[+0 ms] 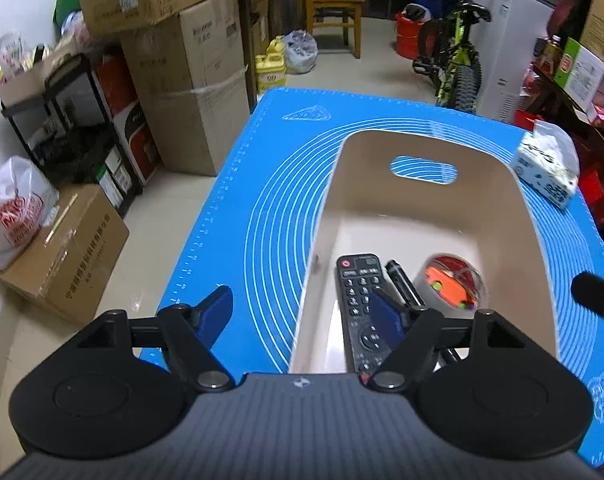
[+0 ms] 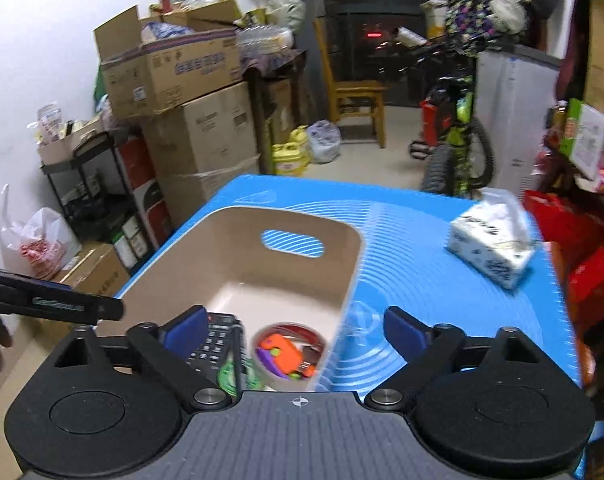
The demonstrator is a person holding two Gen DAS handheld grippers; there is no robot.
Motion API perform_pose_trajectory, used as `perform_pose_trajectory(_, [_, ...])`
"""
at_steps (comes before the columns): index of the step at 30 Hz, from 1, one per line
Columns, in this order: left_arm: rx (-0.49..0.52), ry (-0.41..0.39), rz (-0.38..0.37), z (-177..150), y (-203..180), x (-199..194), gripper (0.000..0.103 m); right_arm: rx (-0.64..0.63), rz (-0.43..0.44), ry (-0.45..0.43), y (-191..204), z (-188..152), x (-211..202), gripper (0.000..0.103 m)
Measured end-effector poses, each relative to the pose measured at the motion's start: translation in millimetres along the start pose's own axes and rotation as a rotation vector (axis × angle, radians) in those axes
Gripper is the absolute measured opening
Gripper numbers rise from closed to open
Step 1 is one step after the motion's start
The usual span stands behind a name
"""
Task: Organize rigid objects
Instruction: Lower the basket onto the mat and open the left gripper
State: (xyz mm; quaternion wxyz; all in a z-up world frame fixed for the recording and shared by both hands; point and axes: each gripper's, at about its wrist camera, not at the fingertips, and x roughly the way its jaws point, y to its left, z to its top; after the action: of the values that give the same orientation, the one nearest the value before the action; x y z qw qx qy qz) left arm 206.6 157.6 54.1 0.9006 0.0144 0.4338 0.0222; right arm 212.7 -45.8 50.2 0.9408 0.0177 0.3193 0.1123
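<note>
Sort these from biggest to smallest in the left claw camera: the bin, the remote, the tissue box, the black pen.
1. Bin
2. Remote and tissue box: they look about alike, and the remote is nearer and partly hidden, so no ranking.
3. Black pen, partly hidden.

A smooth, matt cream plastic bin (image 1: 430,148) sits on a blue mat (image 1: 237,208) of rubbery, faintly sheened finish printed with pale lines. Inside the bin, a black plastic remote (image 1: 358,304) with glossy keys lies beside a clear plastic tub (image 1: 454,280). Right of the bin rests a soft-wrapped tissue pack (image 2: 490,244). Beyond the mat, matt brown cardboard boxes (image 1: 189,80) and a wooden chair (image 1: 330,4).
</note>
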Motion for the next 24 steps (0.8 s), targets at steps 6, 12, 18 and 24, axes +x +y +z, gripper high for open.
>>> perform_pose_trajectory(6, [0.023, -0.045, 0.007, -18.4, -17.8, -34.7, 0.079, 0.051, -0.023, 0.004, -19.0, -11.0, -39.9, 0.096])
perform_pose_trajectory(12, [0.033, -0.087, 0.005, -40.4, -31.4, -71.6, 0.081, 0.077, -0.025, -0.013, -29.2, -27.5, -81.7, 0.098])
perform_pose_trajectory(18, [0.054, -0.108, -0.019, -62.6, -46.7, -99.9, 0.085, 0.113, -0.039, -0.019, -35.1, -49.8, -118.1, 0.099])
perform_pose_trajectory(24, [0.060, -0.120, -0.017, -90.5, -65.3, -120.2, 0.086, 0.109, -0.072, -0.035, -38.1, -72.2, -154.9, 0.100])
